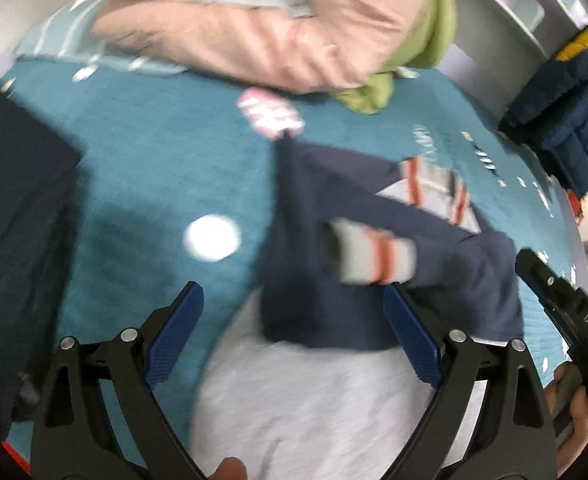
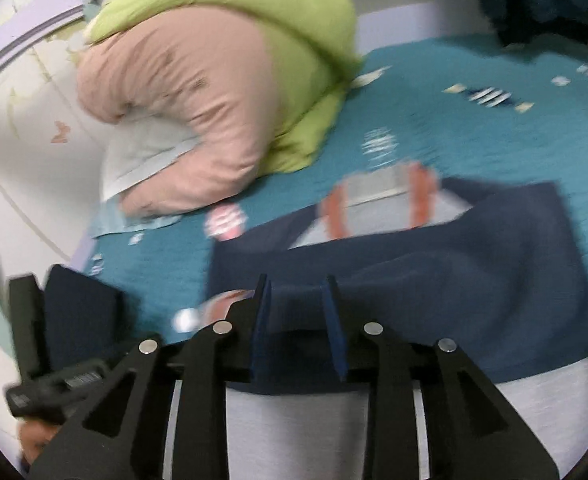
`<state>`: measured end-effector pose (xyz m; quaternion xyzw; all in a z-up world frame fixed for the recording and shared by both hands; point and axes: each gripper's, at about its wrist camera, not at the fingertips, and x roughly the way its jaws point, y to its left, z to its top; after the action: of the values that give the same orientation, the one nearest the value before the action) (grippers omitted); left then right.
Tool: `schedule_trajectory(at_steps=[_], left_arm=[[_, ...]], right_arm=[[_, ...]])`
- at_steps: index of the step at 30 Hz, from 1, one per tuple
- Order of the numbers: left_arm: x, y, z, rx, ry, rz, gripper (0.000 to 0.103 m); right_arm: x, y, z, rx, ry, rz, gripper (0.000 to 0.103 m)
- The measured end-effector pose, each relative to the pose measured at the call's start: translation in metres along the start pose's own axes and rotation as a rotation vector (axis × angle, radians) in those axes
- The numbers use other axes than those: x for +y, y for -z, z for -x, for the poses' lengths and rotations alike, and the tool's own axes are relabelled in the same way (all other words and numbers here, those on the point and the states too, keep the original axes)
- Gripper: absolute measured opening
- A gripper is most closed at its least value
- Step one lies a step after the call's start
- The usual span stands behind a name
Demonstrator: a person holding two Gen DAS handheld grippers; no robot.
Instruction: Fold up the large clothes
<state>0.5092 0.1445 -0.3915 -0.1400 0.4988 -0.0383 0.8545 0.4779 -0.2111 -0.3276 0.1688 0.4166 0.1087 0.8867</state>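
Teal bedspread (image 1: 141, 152) under soft, limp navy sweater (image 2: 434, 280); grab hem edge. Left gripper (image 1: 294, 320) wide open, empty; right gripper (image 2: 300, 320) narrowly parted, apparently empty.

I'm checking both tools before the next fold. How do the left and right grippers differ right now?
The left gripper has its jaws spread wide; the right gripper shows only a narrow gap. The left hangs over the navy garment's edge and the teal bedspread; the right sits over navy cloth. Both have black arms and blue pads, and neither visibly pinches fabric.
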Motion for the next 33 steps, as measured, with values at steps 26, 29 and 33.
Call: schedule_trajectory(at_steps=[26, 29, 33], left_arm=[[-0.039, -0.08, -0.068, 0.098, -0.02, -0.069, 0.094], [-0.025, -0.102, -0.093, 0.16, -0.111, -0.081, 0.094], [-0.014, -0.11, -0.127, 0.241, -0.198, -0.104, 0.094]], right_arm=[[-0.178, -0.047, 0.003, 0.154, 0.189, -0.163, 0.049], [-0.199, -0.065, -0.013, 0.195, 0.21, -0.203, 0.05], [-0.22, -0.078, -0.035, 0.264, 0.216, -0.272, 0.053]])
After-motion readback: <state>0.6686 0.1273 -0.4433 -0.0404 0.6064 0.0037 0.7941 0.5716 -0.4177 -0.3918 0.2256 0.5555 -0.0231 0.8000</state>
